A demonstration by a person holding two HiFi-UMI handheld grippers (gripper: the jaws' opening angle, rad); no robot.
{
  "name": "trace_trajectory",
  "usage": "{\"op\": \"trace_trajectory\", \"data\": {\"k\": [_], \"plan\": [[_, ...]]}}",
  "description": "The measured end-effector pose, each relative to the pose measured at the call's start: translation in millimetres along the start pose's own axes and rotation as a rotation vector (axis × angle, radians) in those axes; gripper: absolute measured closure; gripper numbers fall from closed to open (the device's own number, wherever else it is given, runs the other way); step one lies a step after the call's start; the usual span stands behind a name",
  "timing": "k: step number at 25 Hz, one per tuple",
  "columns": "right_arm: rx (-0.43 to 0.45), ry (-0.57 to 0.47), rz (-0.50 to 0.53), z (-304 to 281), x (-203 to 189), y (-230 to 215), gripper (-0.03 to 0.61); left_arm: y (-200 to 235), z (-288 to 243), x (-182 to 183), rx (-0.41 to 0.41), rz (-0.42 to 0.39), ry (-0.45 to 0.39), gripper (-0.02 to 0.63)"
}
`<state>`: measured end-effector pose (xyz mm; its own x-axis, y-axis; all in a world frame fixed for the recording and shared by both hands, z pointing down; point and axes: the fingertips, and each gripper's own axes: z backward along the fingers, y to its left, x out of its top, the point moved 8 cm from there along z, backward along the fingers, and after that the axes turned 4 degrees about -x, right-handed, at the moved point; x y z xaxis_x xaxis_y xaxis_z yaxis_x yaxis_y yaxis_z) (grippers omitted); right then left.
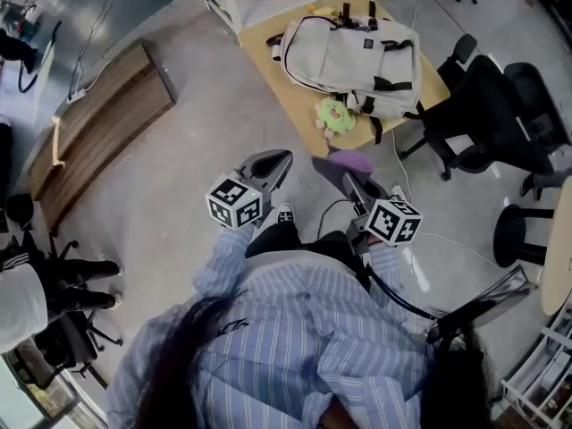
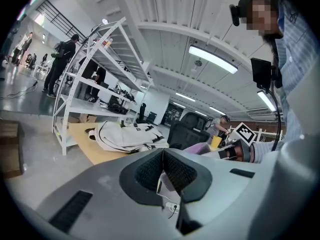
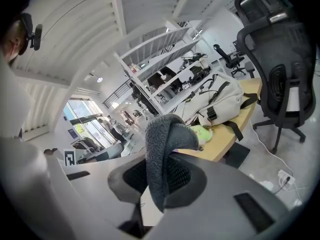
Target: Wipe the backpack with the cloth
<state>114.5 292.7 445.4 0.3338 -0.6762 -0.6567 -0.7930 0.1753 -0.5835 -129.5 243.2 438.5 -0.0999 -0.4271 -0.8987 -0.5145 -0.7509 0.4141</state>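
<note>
Left gripper [image 2: 162, 153]: jaws pressed together, nothing between them. Right gripper [image 1: 340, 179]: clenched on the grey cloth [image 3: 162, 134]. Backpack [image 1: 353, 56] lies on the table [image 1: 302, 107], well ahead of both grippers.

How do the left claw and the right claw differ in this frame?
The left claw is shut on nothing; the right claw is shut on the cloth. The left claw's tip is bare; the right claw's tip is hidden under the draped cloth. Shared: both are held short of the backpack, not touching it.
</note>
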Motion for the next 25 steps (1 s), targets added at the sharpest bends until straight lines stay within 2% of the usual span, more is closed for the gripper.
{"op": "trace_trajectory", "data": {"k": [7, 14, 20, 25], "plan": [[-0.005, 0.053, 0.020, -39, 8, 16, 0.537, 42, 12, -1, 0.033, 0.056, -0.012, 0.609], [0.023, 0.113, 0.040, -76, 30, 3, 0.537, 68, -8, -3, 0.067, 0.101, -0.014, 0.609], [0.089, 0.154, 0.091, -119, 74, -5, 0.537, 97, -36, 26, 0.120, 0.101, -0.041, 0.609], [0.135, 0.191, 0.190, -158, 107, -12, 0.537, 115, -64, 53, 0.148, 0.090, -0.073, 0.609]]}}
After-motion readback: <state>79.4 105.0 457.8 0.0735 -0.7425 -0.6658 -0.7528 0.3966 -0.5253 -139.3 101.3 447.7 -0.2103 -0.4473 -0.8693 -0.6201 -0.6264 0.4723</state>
